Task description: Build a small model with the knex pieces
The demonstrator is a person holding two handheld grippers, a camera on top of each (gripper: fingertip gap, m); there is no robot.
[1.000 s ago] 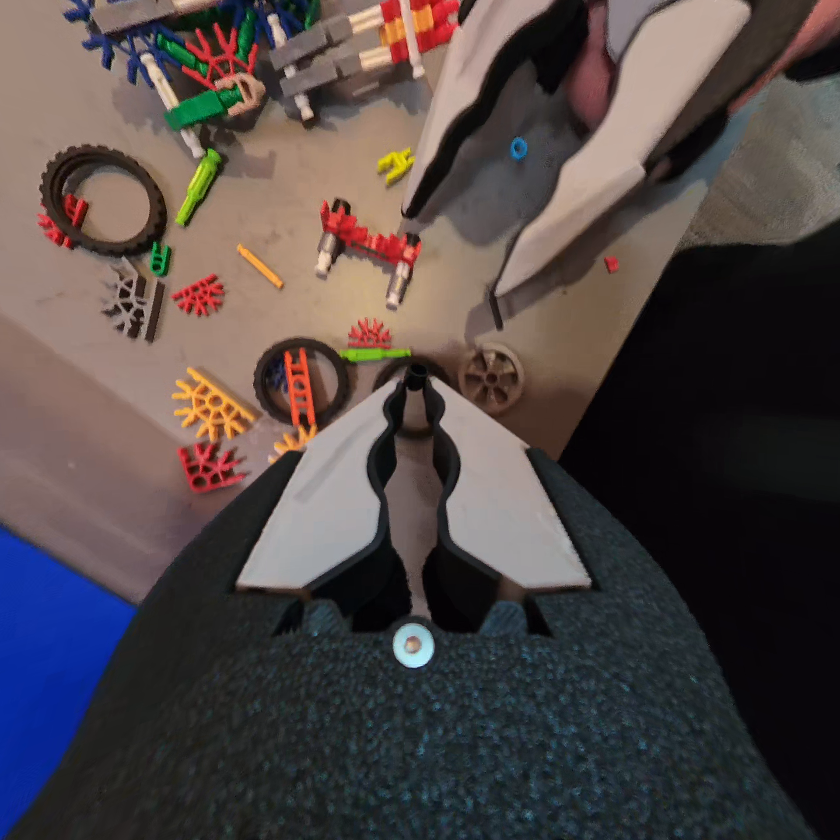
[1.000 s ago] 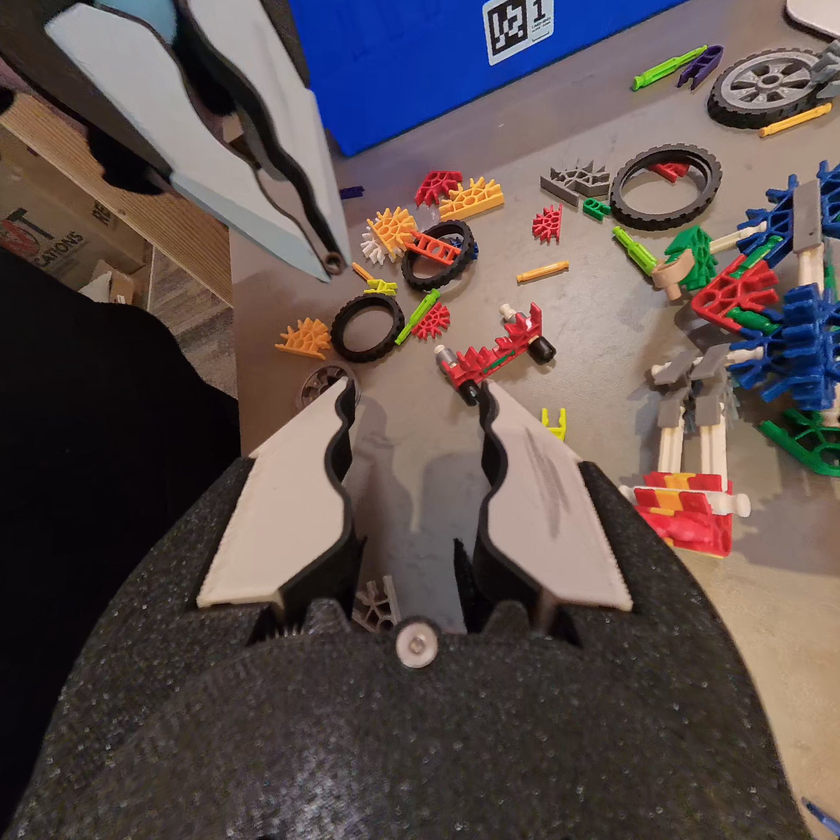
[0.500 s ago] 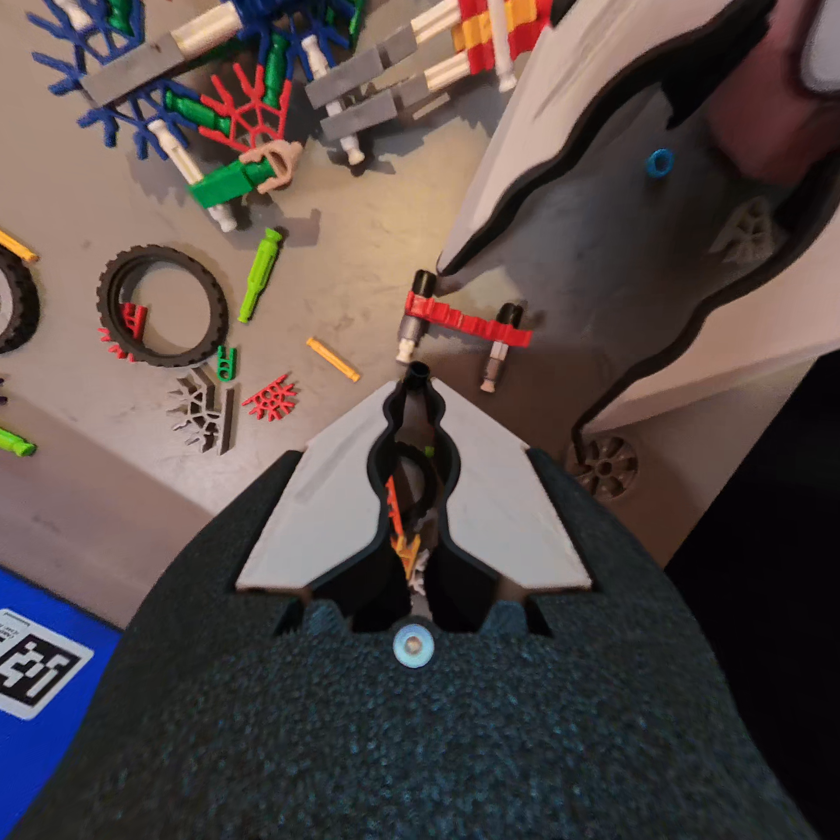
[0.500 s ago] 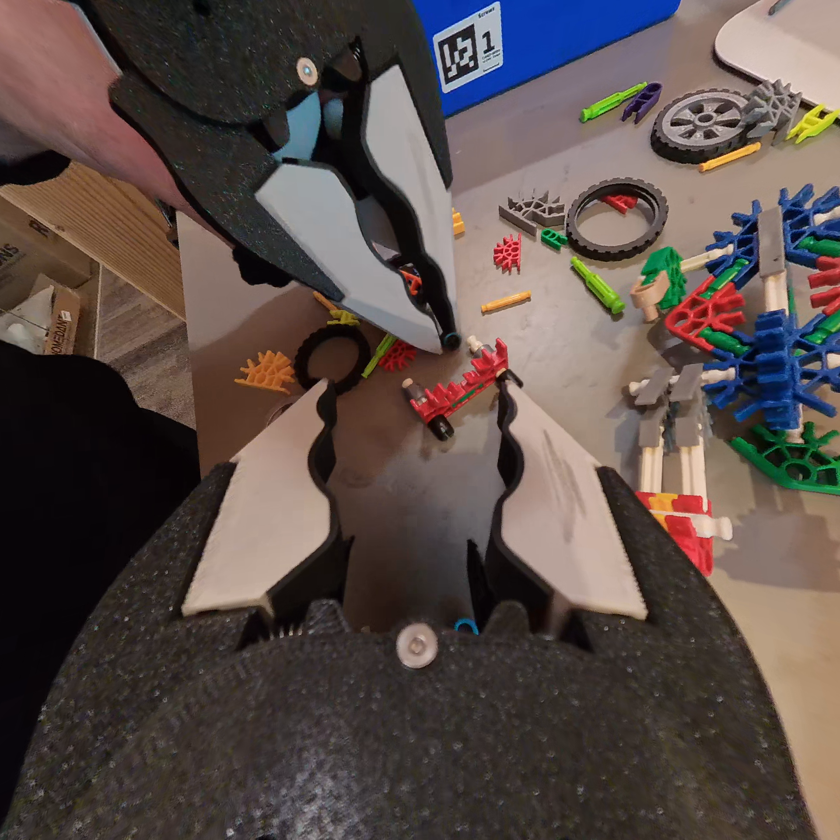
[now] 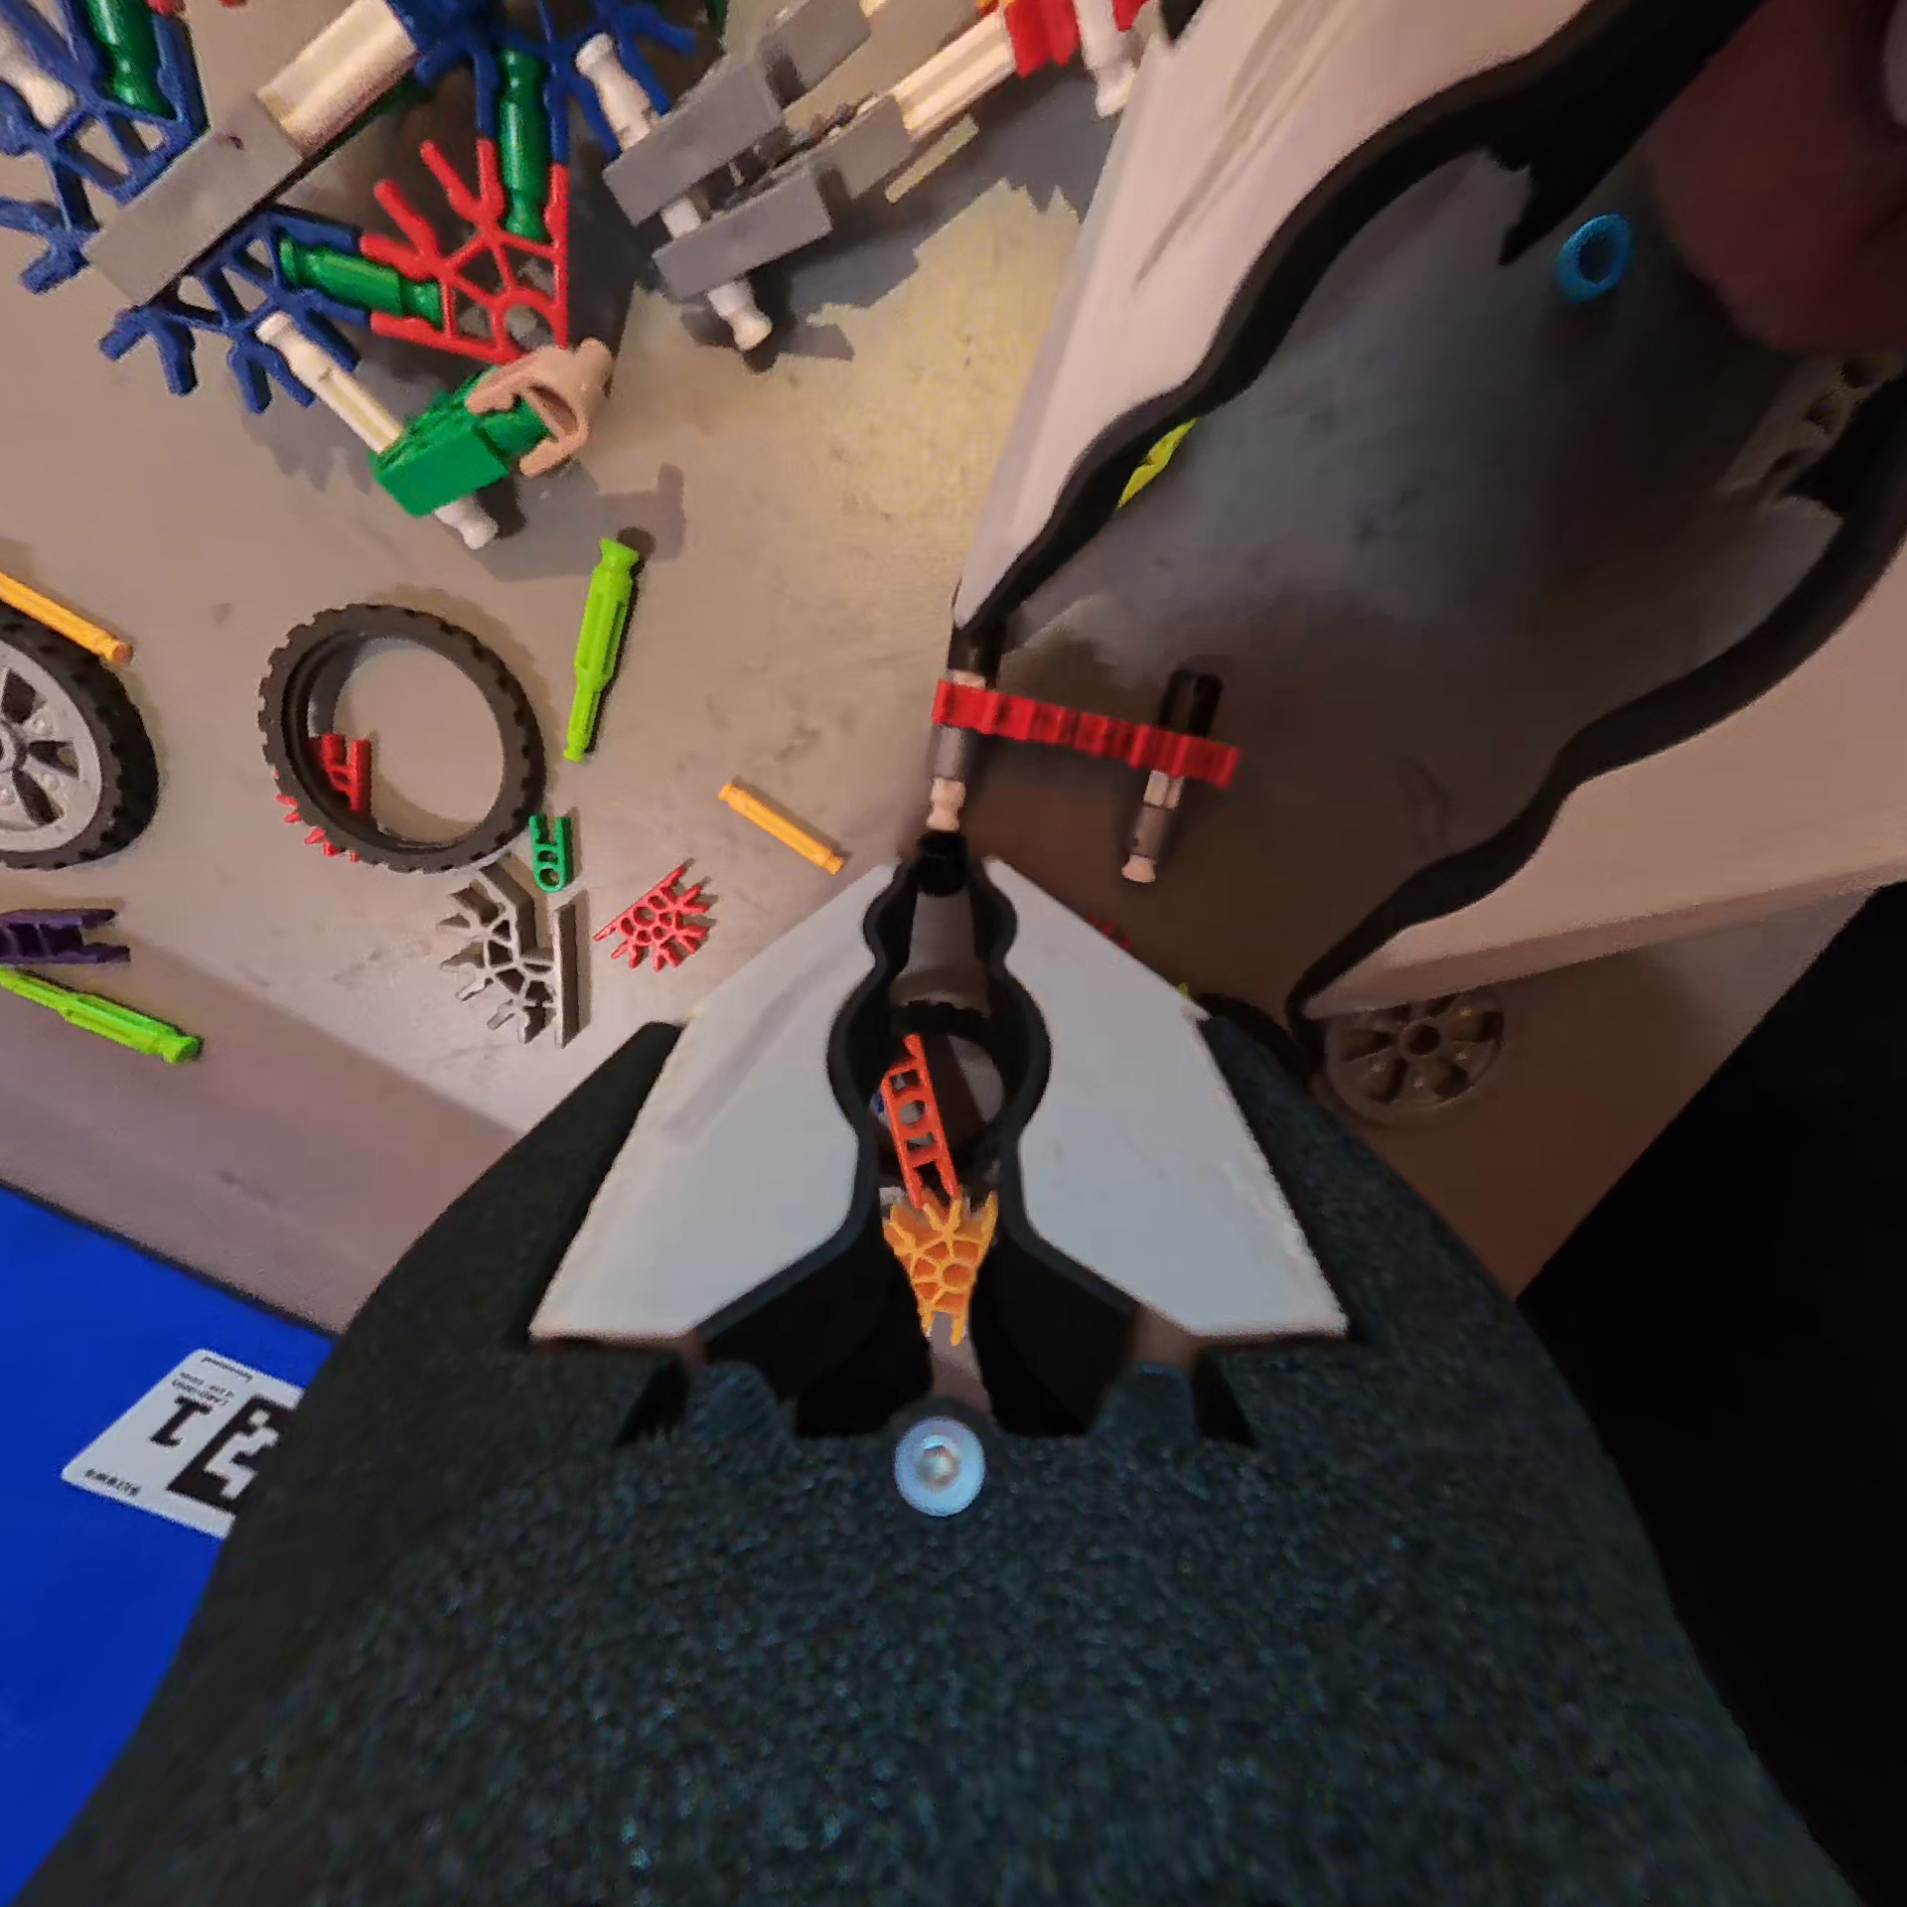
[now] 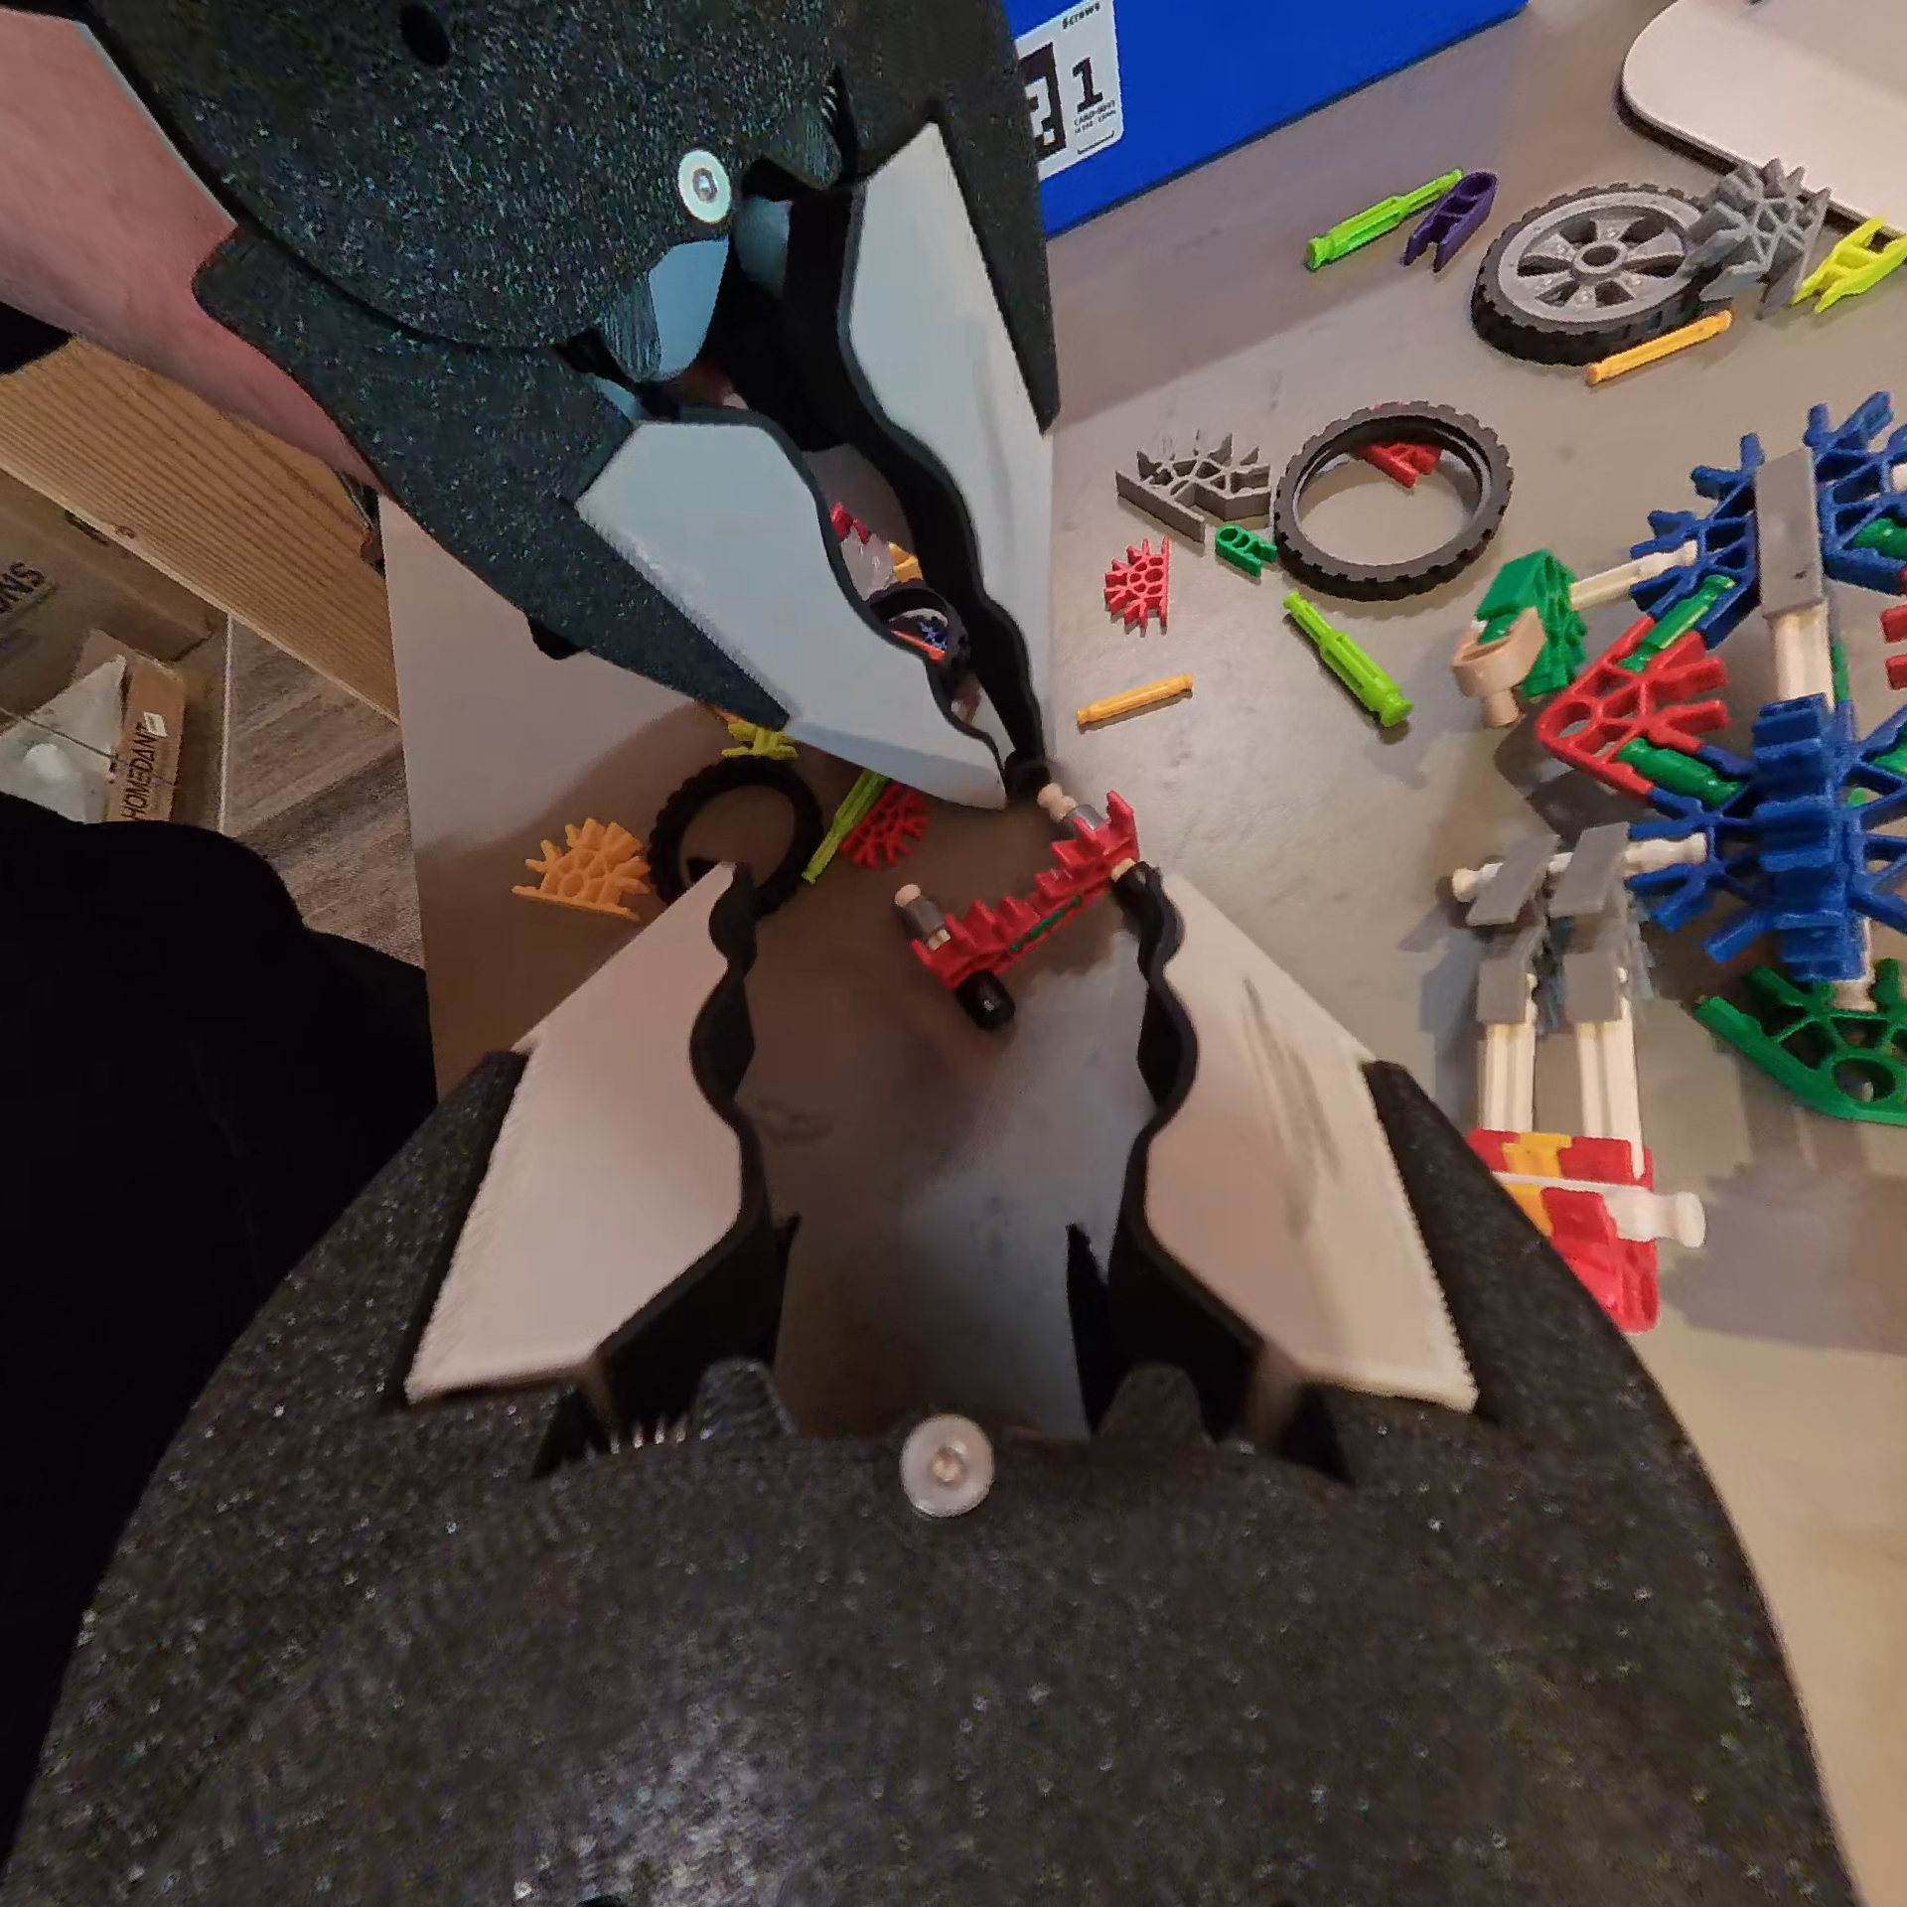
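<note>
Dim, warm indoor light, soft shadows under the pieces (edges bowed by wide-angle lenses), slight motion blur.

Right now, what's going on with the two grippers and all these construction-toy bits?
A person holds both grippers over a grey table strewn with plastic rods, connectors and tyres. The left gripper is shut on a small black cap, its tip right at one rod end of the red connector piece. The right gripper is open, its fingers either side of that red piece, one fingertip at the piece's far end.
</note>
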